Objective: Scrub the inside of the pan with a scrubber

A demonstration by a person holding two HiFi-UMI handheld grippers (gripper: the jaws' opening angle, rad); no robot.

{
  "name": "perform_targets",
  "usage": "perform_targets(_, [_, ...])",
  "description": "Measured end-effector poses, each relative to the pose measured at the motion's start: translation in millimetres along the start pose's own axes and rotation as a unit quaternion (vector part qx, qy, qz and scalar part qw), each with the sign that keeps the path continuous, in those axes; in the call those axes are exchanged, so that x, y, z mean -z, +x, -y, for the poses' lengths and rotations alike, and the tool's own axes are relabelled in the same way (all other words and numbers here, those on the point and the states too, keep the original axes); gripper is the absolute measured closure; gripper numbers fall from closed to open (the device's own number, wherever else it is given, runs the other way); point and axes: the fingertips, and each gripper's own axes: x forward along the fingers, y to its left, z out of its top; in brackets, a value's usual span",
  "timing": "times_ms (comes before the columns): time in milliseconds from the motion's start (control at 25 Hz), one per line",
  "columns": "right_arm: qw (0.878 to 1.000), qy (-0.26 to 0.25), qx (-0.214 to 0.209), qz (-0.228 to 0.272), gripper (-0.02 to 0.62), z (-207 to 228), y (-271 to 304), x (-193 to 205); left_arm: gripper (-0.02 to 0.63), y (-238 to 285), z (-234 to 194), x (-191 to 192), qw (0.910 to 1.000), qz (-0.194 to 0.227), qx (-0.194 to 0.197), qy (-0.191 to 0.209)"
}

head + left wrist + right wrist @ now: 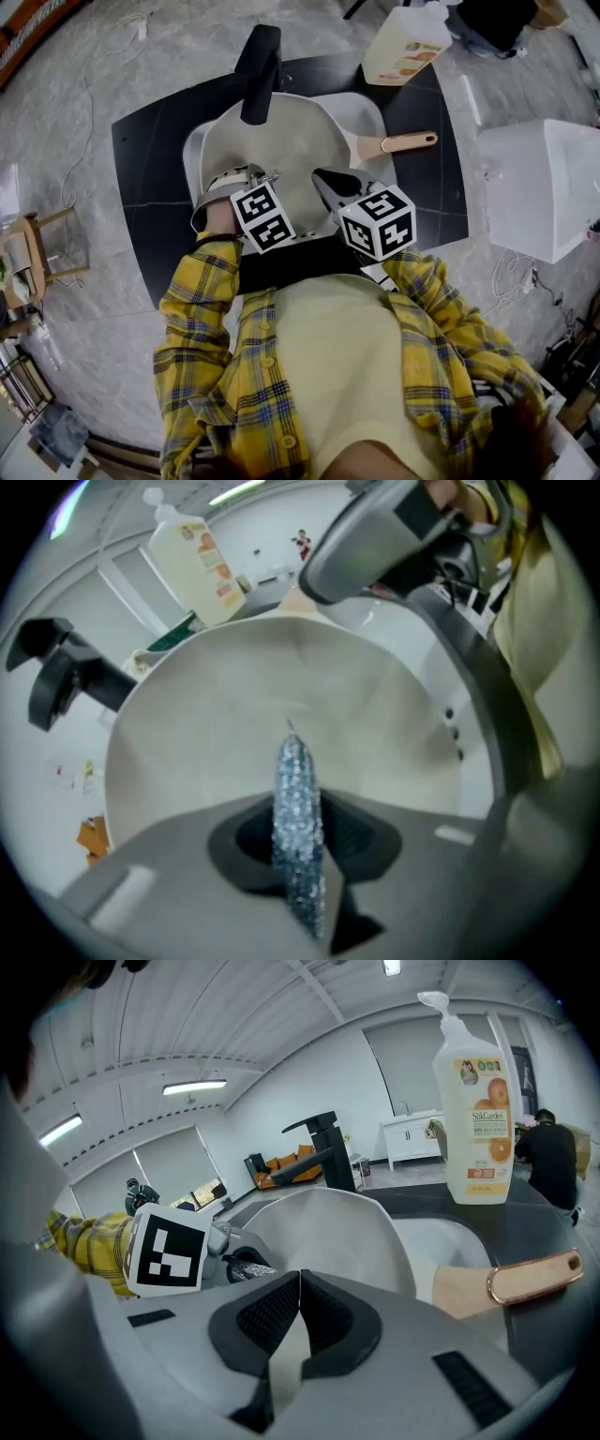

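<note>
Grey marbled floor, with one black counter slab [141,169] and one white sink [373,111] set in it. In the sink, one pale pan [281,150], tipped up, hollow facing the left gripper [253,180]. Long axis across the sink, single handle [405,143] pointing right, out past the sink's rim over the slab. Clamped in the left jaws, one glittering scrubber [298,794], edge-on, tip toward the pan's inside; touching or not, cannot tell. Right gripper [298,1283] pinched shut on the pan's near rim. One black faucet [258,70] over the far side, one soap bottle [405,47] beyond. Bare room across the pan's middle.
</note>
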Motion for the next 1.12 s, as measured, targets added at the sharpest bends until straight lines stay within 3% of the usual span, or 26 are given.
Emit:
perform_targets(400, [1.000,0.006,0.003,-0.003,0.581,4.8,2.7,0.0,0.518,-3.8,-46.9,1.2,0.9929,0.010,-0.116,-0.025])
perform_targets(640, [1.000,0.012,0.010,-0.004,0.581,7.9,1.2,1.6,0.518,-14.1,-76.0,-5.1,0.9802,0.031,-0.191,-0.044])
perform_targets(1120, [1.000,0.022,0.020,-0.005,0.581,13.5,-2.0,4.5,0.518,-19.6,-104.4,-17.9,0.9553,0.038,-0.292,-0.022])
